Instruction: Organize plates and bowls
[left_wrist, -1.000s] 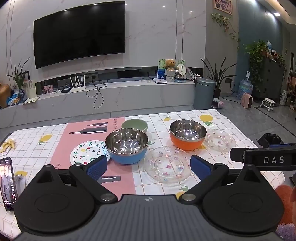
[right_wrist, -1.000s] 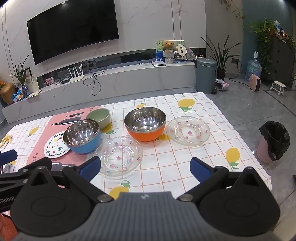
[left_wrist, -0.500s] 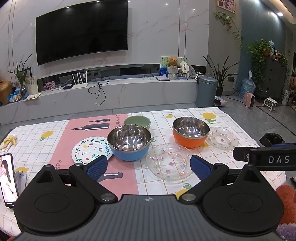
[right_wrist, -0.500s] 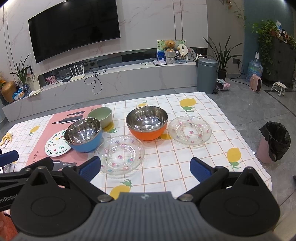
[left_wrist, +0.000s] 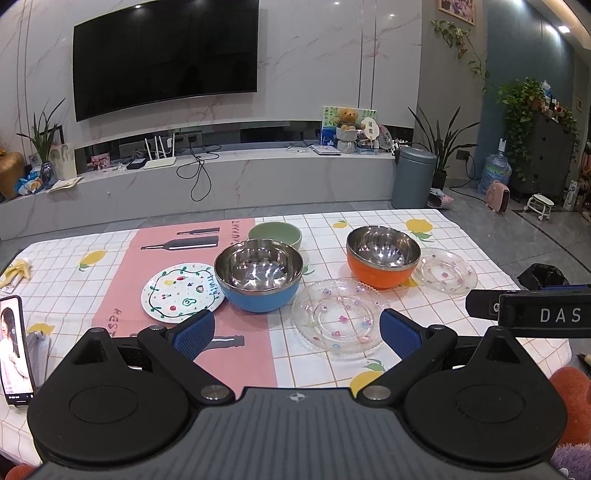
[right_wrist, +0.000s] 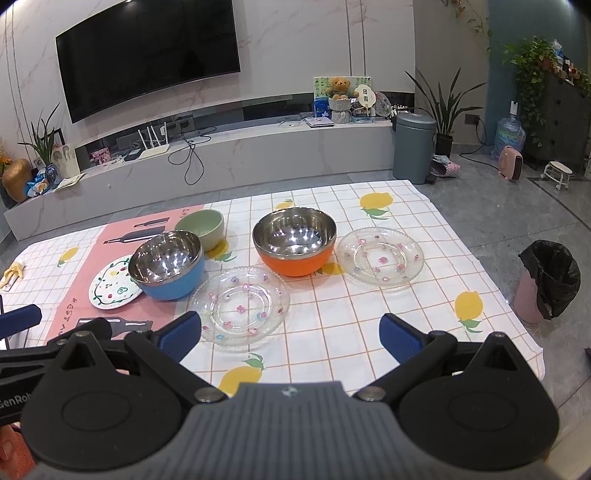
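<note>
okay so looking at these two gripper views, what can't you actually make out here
- Near table edge: both views, hidden behind the left gripper and right gripper.
- Blue bowl covers the white plate's right rim, left view.
- Green bowl: base hidden behind the blue bowl, right view.
- Phone: cut off by the left view's edge.

**Left wrist: dishes spread on table, jaws wide**

Left gripper (left_wrist: 297, 334) hangs above near table edge, fingers far apart, nothing betw. them. Blue bowl (left_wrist: 258, 275) center, touching painted plate (left_wrist: 181, 291) on its left; green bowl (left_wrist: 275, 235) just behind. Near glass plate (left_wrist: 338, 319) right of blue bowl. Orange bowl (left_wrist: 382, 256) farther right, far glass plate (left_wrist: 445, 270) beside it. Phone (left_wrist: 14, 345) at near left, screen lit. Part of right gripper (left_wrist: 532, 314) at right edge.
</note>
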